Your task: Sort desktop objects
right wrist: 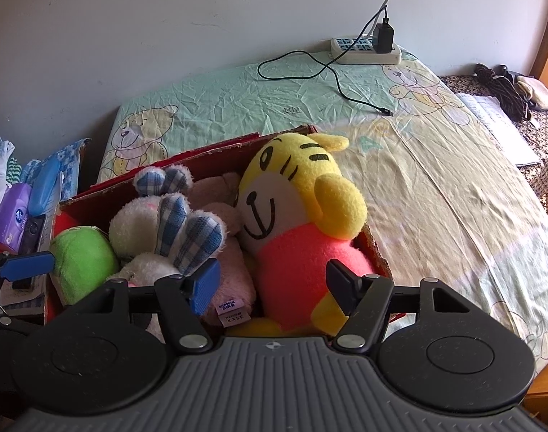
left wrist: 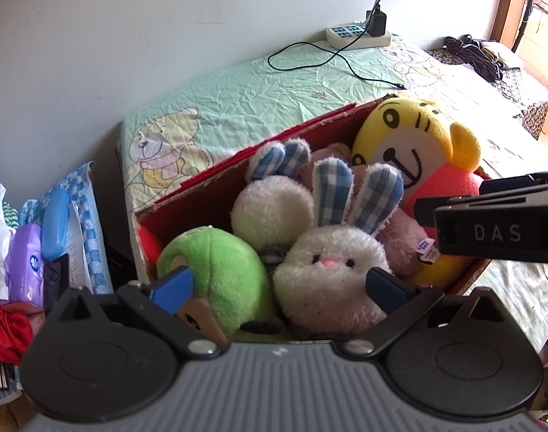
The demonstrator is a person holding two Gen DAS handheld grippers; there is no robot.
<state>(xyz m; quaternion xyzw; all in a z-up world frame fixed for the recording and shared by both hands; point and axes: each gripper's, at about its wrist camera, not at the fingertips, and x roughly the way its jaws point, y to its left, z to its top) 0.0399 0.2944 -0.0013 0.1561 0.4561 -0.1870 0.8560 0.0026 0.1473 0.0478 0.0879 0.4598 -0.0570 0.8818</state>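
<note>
A red cardboard box (left wrist: 201,194) (right wrist: 104,198) stands on the bed, packed with soft toys. Inside lie a green plush (left wrist: 216,270) (right wrist: 83,259), a white rabbit with blue checked ears (left wrist: 328,270) (right wrist: 187,230), a second white rabbit (left wrist: 274,205) and a yellow tiger plush in a red shirt (left wrist: 414,144) (right wrist: 295,212). My left gripper (left wrist: 279,286) hovers open above the green plush and the rabbit. Over the tiger's red body my right gripper (right wrist: 274,284) is open too; it shows from the side in the left wrist view (left wrist: 490,226).
The bed carries a pale green bear-print sheet (right wrist: 418,187). A power strip (right wrist: 367,52) with a charger and a black cable (right wrist: 328,72) lies near the wall. Left of the box sits clutter: a purple tissue pack (left wrist: 23,262), a blue case (left wrist: 56,219), red cloth (left wrist: 3,327).
</note>
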